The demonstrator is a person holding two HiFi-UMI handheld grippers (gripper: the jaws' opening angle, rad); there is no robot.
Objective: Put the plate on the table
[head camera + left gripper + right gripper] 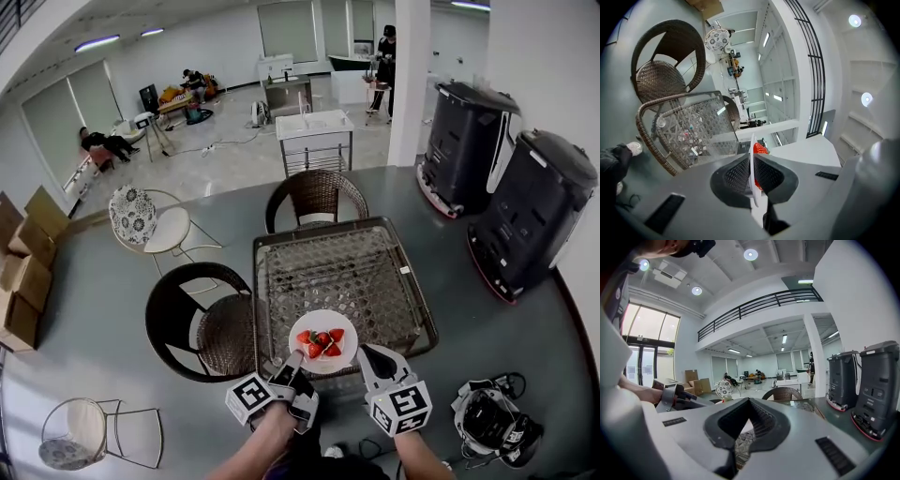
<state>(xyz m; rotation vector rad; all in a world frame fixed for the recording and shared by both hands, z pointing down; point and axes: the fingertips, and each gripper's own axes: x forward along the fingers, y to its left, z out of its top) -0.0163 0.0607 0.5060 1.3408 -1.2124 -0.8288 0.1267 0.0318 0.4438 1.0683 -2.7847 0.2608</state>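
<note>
Grey left gripper [298,364] is clamped on the near rim of the white plate [320,322] of strawberries [321,341]; right gripper [367,354] just beside it, jaws together on nothing; plate at the near edge of the glass-topped wicker table [349,272], contact unclear; one wicker chair [199,323] at the table's left, another chair [315,195] beyond.
</note>
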